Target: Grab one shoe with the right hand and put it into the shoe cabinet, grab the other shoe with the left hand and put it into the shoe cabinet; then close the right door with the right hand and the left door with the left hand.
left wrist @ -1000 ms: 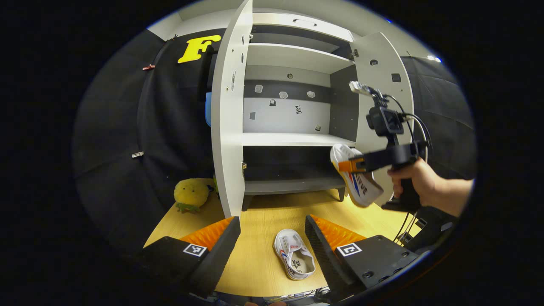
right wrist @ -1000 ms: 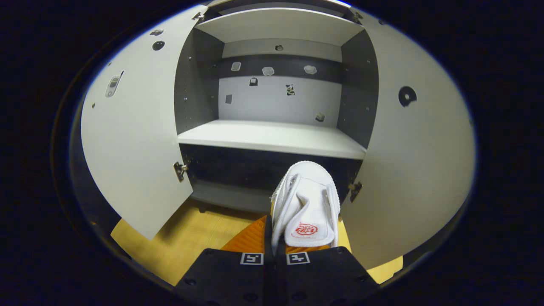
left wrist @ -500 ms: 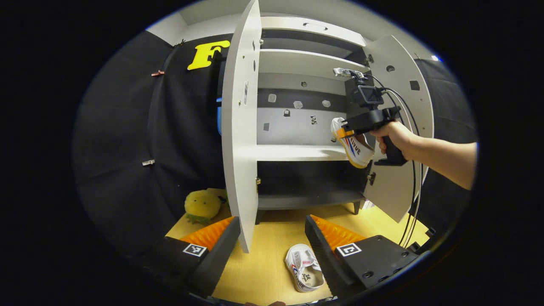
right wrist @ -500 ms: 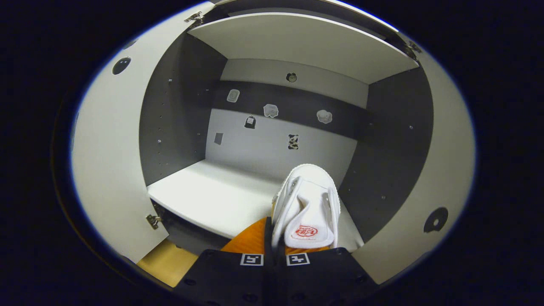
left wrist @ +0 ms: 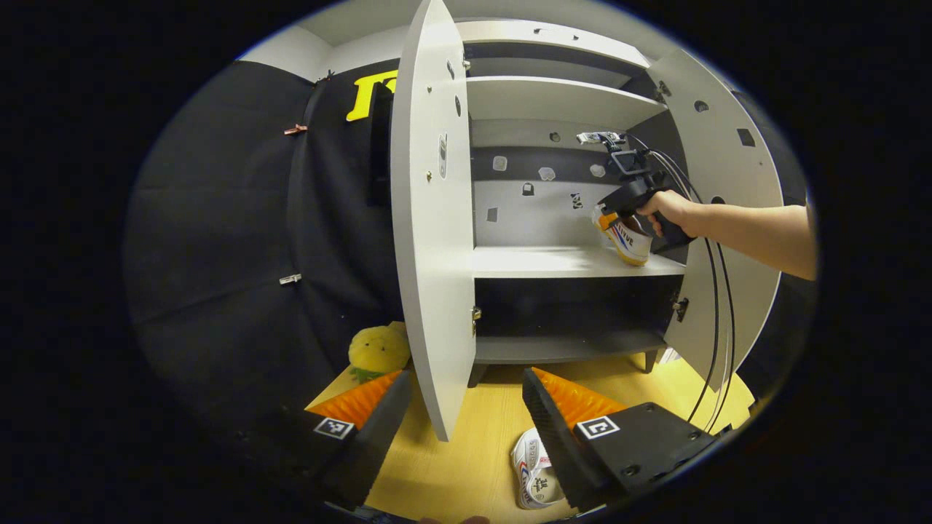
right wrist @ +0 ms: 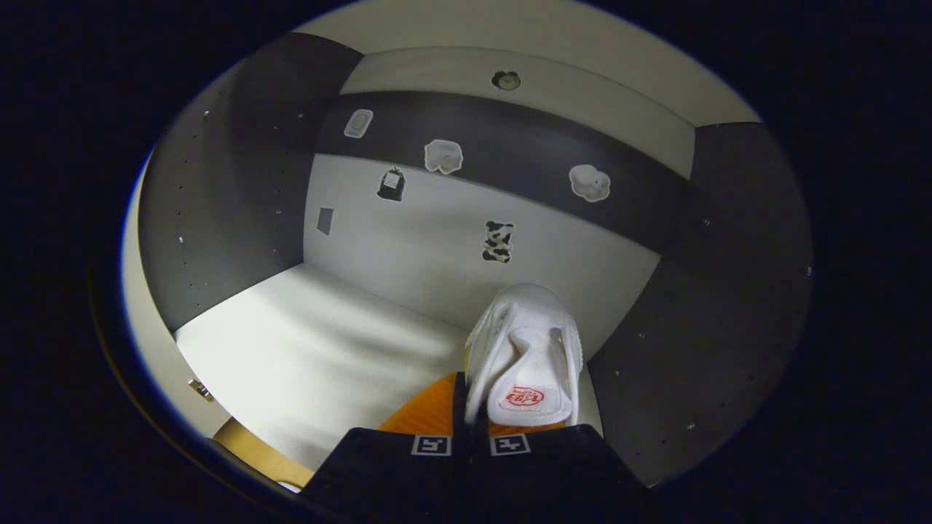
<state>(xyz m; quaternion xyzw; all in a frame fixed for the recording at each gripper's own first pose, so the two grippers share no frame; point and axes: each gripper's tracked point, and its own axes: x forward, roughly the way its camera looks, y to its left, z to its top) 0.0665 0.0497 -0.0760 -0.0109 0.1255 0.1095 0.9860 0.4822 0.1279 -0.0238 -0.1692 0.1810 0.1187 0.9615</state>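
Right gripper (right wrist: 470, 429) is clamped on the white canvas shoe with the red tongue logo (right wrist: 526, 349), pinching one side wall, toe pointing into the grey-and-white shoe cabinet (left wrist: 575, 109) above its pale middle shelf (right wrist: 313, 356). Looks light and soft, so that collar grip should hold, though the canvas may fold. Left gripper (left wrist: 462, 407) hangs spread wide and empty over the second white shoe (left wrist: 537, 477), lying on the yellow wooden floor (left wrist: 466, 473); take it at the heel collar too.
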